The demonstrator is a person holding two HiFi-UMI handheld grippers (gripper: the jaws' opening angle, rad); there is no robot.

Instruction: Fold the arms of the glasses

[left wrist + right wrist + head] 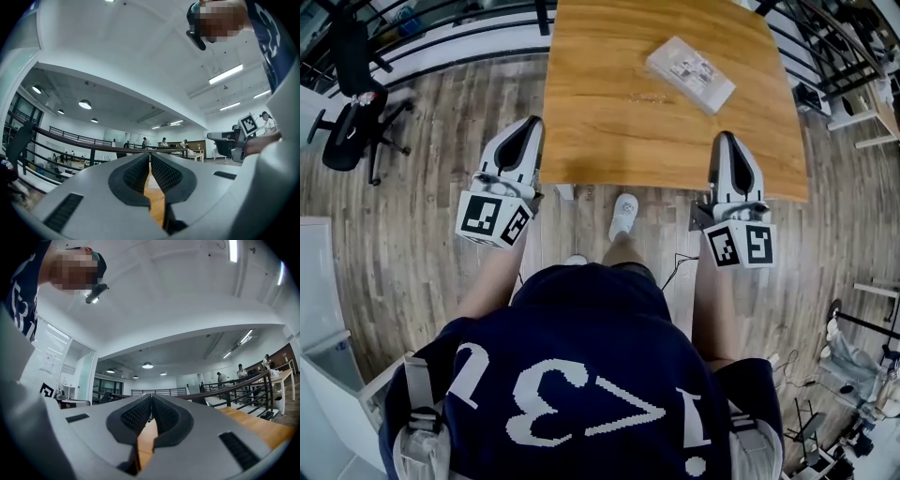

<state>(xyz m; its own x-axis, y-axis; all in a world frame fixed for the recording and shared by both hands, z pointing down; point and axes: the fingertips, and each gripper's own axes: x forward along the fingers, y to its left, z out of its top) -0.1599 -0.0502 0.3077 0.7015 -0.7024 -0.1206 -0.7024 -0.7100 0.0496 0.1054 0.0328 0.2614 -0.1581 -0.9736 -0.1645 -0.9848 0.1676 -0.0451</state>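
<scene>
A flat clear package [691, 73] with pale contents lies on the far right part of the wooden table [619, 103]; I cannot tell whether the glasses are inside it. My left gripper [530, 128] is at the table's near left corner, with its jaws together and nothing between them [149, 157]. My right gripper [727, 142] hovers over the near right edge, also shut and empty [151, 397]. Both point about level toward the far side, and both are well short of the package. Each gripper view looks across the tabletop, and the package shows in neither.
A black office chair [352, 112] stands on the wood floor to the left. Black railings [459, 37] run behind the table. My white shoe [623, 214] is under the near edge. A white cabinet [319, 300] is at the left, and several people stand in the distance.
</scene>
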